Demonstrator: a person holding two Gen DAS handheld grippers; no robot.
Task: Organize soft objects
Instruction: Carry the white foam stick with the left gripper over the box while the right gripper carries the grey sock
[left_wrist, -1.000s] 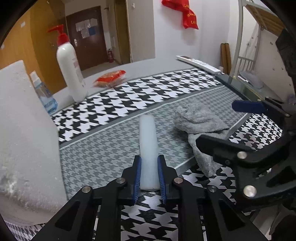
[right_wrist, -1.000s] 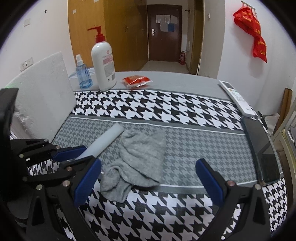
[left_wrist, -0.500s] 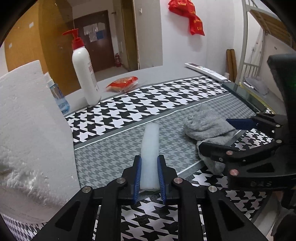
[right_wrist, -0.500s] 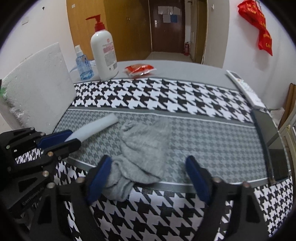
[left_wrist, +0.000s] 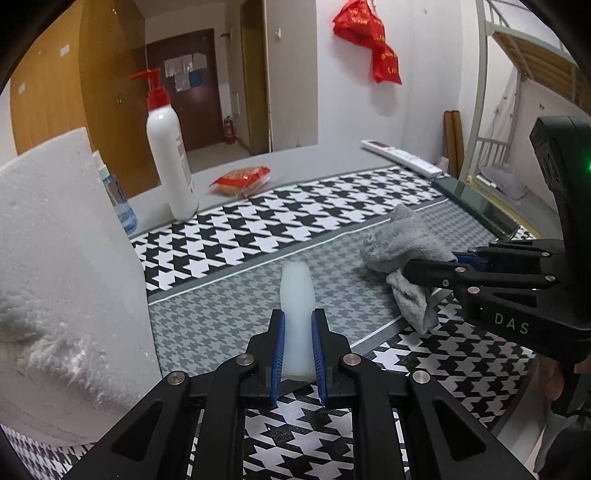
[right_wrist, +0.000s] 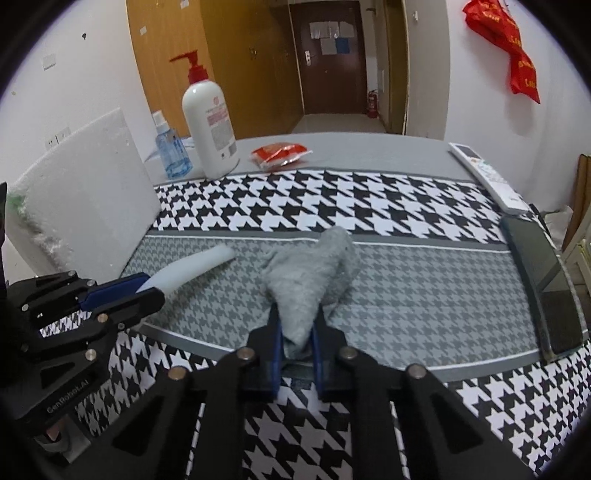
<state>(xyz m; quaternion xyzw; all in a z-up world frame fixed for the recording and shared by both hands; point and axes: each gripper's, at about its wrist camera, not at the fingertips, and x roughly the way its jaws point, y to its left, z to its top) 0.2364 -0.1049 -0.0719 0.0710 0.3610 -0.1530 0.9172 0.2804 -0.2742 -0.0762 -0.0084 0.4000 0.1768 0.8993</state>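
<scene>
Right tongs (right_wrist: 297, 341) just closed, hiding grey sock (right_wrist: 314, 269) end.

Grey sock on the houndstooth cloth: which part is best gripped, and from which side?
The near, narrow end of the grey sock, approached from the table's front edge. It tapers toward that edge while the far end lies bunched and wide. The right gripper has just been closing and now pinches that end. The left gripper is shut on the white foam stick.

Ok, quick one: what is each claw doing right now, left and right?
Left claw: shut on the white foam stick.
Right claw: jaws have just been closing, now shut on the grey sock.
</scene>
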